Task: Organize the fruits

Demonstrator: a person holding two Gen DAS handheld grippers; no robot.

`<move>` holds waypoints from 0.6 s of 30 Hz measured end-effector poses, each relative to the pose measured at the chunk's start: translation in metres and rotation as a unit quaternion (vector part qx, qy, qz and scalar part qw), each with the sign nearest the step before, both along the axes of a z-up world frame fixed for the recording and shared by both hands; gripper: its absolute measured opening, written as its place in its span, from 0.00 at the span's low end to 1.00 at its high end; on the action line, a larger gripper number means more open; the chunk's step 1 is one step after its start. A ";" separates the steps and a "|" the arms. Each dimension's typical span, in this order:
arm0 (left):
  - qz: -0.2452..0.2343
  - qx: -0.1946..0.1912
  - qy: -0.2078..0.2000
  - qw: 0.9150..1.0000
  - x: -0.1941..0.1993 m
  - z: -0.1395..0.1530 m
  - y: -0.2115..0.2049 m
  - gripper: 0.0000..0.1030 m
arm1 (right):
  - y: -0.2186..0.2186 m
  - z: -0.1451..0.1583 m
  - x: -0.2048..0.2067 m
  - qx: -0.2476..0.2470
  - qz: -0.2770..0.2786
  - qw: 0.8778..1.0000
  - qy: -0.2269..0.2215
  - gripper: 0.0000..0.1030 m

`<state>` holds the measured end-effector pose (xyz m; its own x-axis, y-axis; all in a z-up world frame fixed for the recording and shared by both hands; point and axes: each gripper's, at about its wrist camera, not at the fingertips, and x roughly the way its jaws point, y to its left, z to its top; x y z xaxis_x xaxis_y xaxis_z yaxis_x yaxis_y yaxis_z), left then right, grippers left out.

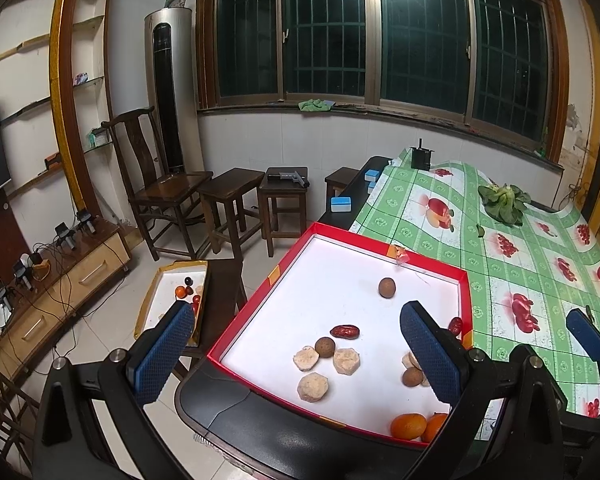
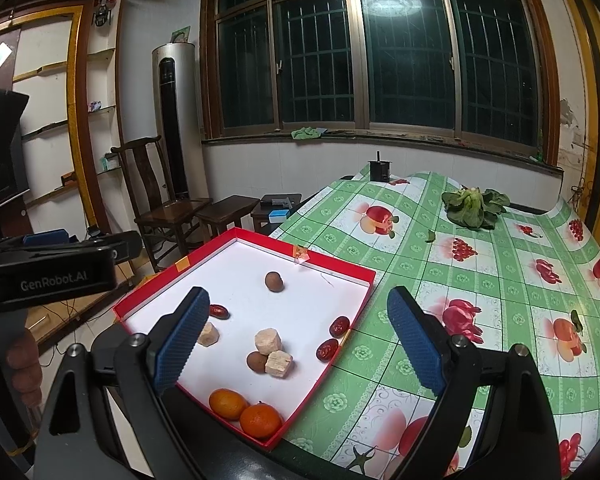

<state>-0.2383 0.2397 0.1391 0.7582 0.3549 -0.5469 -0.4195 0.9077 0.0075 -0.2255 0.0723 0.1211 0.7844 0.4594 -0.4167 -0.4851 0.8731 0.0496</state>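
Note:
A red-rimmed white tray (image 1: 384, 246) (image 2: 324, 262) lies at the table's near left corner. It holds two oranges (image 1: 408, 426) (image 2: 260, 420), red dates (image 1: 345, 331) (image 2: 327, 349), brown longans (image 1: 387, 287) (image 2: 274, 281) and pale beige chunks (image 1: 313, 387) (image 2: 269, 340). My left gripper (image 1: 296, 354) is open and empty above the tray's near left part. My right gripper (image 2: 298, 338) is open and empty above the tray's right edge. The right gripper's fingertip (image 1: 586, 334) shows in the left wrist view; the left gripper body (image 2: 48, 272) shows in the right wrist view.
A gold-rimmed tray (image 1: 168, 304) with small fruits sits on a stool left of the table. A leafy vegetable (image 1: 504, 202) (image 2: 474, 206) lies on the green tablecloth (image 2: 480, 280). A black box (image 1: 421, 157) stands at the far edge. Stools and a chair (image 1: 156, 184) stand left.

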 end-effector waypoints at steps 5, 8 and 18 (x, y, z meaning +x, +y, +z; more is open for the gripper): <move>0.001 0.000 0.001 1.000 0.000 -0.001 0.001 1.00 | -0.002 -0.003 0.003 0.001 -0.004 1.000 0.005 0.88; 0.000 -0.003 0.002 1.000 -0.001 -0.003 0.001 1.00 | -0.001 -0.002 0.004 0.000 -0.005 1.000 0.006 0.88; 0.000 -0.002 0.002 1.000 0.000 -0.002 0.002 1.00 | -0.001 -0.004 0.006 -0.002 -0.006 1.000 0.009 0.88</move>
